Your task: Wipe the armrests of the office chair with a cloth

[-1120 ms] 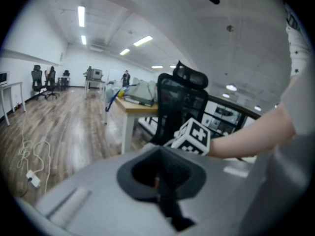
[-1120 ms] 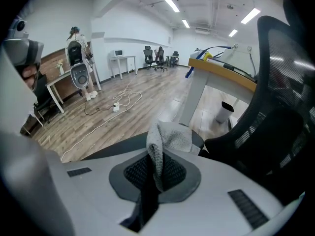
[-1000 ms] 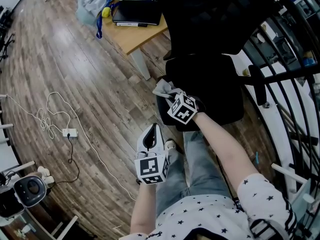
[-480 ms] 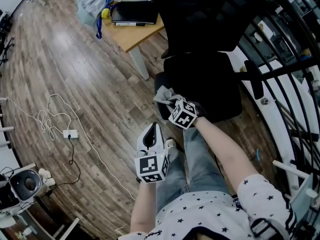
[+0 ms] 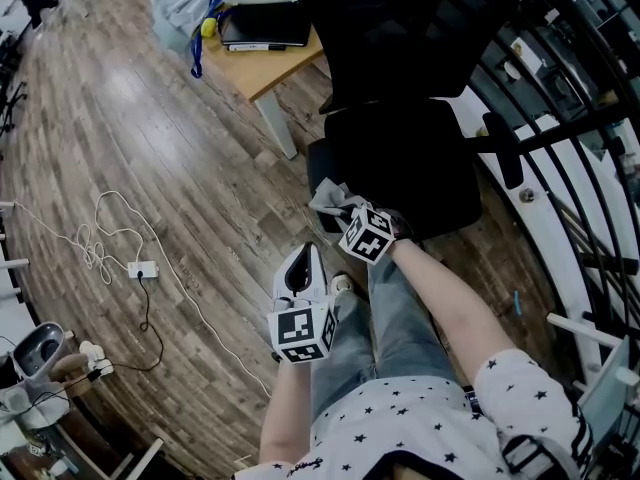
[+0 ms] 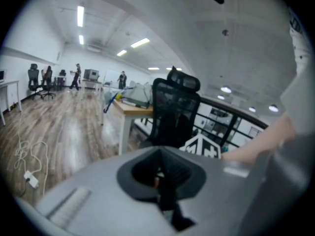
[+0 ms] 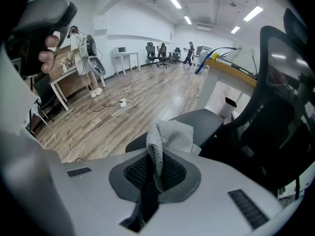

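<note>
Clearance: open wood floor (image 5: pixel 150 138) on the left side of the office chair (image 5: pixel 400 158). A desk (image 5: pixel 270 68) corner sits just beside the chair's back-left. A black railing (image 5: pixel 585 183) runs close along its right side, so that side is tight. On the floor are one loose white cable (image 5: pixel 110 223) and one power strip (image 5: pixel 142 267), well apart from the chair.

Count: 1 chair, 1 cloth (image 7: pixel 170 134), 2 grippers, 1 desk, 1 laptop (image 5: pixel 265 25) on it. Only one armrest (image 5: pixel 505 153) reads clearly, on the railing side.

Right gripper (image 5: pixel 347 216): forearm stretched forward, marker cube facing up, nose at the chair's near-left corner. Its jaws are clamped on the cloth, which bunches up out of them in a grey fold. Below the fold is a dark padded surface (image 7: pixel 206 119). I can't tell if that is the armrest pad or the seat edge, or whether the cloth is pressing on it.

Left gripper (image 5: pixel 303 266): elbow tucked, held low beside the person's jeans leg (image 5: pixel 385 328), pointing forward over the floor. It is behind and left of the right one and clear of the chair. Its jaws are closed together with nothing between them.
</note>
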{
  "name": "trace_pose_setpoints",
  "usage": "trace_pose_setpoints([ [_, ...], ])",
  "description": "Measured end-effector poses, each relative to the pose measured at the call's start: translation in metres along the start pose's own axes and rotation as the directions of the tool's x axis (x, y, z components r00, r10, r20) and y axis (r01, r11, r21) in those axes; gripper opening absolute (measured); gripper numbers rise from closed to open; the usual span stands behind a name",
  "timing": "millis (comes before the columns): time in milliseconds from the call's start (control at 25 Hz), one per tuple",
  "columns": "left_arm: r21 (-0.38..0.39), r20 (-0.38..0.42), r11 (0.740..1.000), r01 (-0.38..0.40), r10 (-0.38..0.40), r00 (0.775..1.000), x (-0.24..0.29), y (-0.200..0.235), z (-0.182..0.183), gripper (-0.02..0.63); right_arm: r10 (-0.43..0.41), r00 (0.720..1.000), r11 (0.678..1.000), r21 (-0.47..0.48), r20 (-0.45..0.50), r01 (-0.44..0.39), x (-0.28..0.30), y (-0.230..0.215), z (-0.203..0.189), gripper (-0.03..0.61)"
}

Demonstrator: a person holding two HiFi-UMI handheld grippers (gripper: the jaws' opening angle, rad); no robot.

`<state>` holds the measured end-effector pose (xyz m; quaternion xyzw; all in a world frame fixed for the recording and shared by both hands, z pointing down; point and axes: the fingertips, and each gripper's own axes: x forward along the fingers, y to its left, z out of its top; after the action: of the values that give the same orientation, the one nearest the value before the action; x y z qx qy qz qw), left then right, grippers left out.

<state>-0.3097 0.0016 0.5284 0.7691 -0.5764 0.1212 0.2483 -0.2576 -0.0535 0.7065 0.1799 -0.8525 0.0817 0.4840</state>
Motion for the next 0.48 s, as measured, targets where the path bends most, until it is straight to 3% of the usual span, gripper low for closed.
trace_pose_setpoints([
  [480,0.000,-0.001,1.000,0.022,-0.022,1.000,-0.011,-0.007,-0.004,0.008,-0.007,1.000,1.000,0.006,0.002,0.007,-0.011,0.028,-0.014,0.028],
])
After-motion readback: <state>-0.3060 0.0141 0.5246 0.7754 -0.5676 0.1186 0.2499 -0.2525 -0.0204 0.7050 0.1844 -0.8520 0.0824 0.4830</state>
